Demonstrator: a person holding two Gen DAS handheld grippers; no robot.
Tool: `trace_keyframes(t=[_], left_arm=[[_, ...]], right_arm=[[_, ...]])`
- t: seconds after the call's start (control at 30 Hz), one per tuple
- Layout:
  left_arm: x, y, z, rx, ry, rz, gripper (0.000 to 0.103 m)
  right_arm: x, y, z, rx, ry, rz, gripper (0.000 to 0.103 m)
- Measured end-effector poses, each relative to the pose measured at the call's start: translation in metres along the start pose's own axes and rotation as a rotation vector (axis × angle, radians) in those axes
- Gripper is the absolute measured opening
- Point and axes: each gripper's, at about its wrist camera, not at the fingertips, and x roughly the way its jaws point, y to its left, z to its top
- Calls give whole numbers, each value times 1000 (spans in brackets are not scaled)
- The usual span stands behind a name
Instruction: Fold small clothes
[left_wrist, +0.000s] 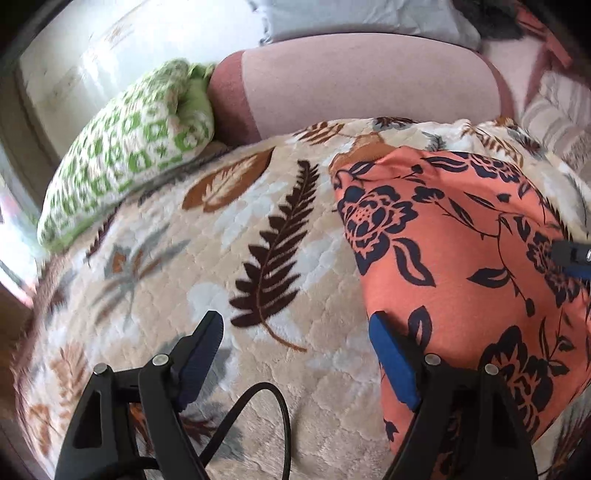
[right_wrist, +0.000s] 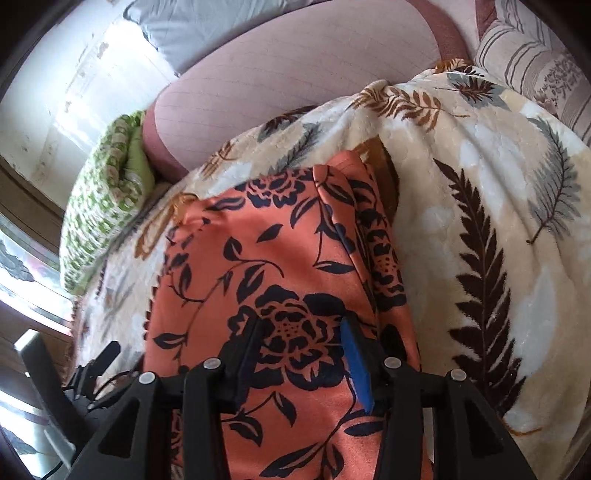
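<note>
An orange garment with a dark navy flower print (left_wrist: 461, 266) lies folded on the leaf-patterned blanket (left_wrist: 258, 229). My left gripper (left_wrist: 295, 325) is open and empty, hovering over the blanket with its right finger at the garment's left edge. In the right wrist view the garment (right_wrist: 266, 266) fills the middle. My right gripper (right_wrist: 299, 339) is open just above the garment, one finger on each side of a printed flower. The right gripper's tip also shows at the far right of the left wrist view (left_wrist: 572, 254).
A green-and-white patterned pillow (left_wrist: 125, 158) lies at the back left. A pink cushioned backrest (left_wrist: 369, 88) runs behind the blanket. A striped cushion (right_wrist: 535, 62) sits at the back right. A black cable (left_wrist: 255, 417) hangs under my left gripper.
</note>
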Motion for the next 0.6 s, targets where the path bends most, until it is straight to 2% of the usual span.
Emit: trace_keyframes(t=[0.1, 0.17, 0.27, 0.37, 0.4, 0.6], left_arm=[[-5, 4, 2, -6, -22, -21, 82], [-12, 8, 4, -36, -54, -58, 82], [-23, 16, 7, -60, -107, -72, 82], [-31, 28, 10, -101, -145, -78, 82], [-32, 33, 11, -77, -151, -75, 82], [-35, 62, 17, -152, -184, -40, 82]], right_arm=[[-10, -4, 2, 25, -21, 51, 48], [-17, 0, 5, 2, -53, 58, 56], [-29, 4, 5, -36, -127, 55, 65], [-29, 3, 6, -32, -124, 56, 66], [-27, 0, 6, -26, -117, 55, 66], [-22, -9, 6, -4, -105, 46, 66]])
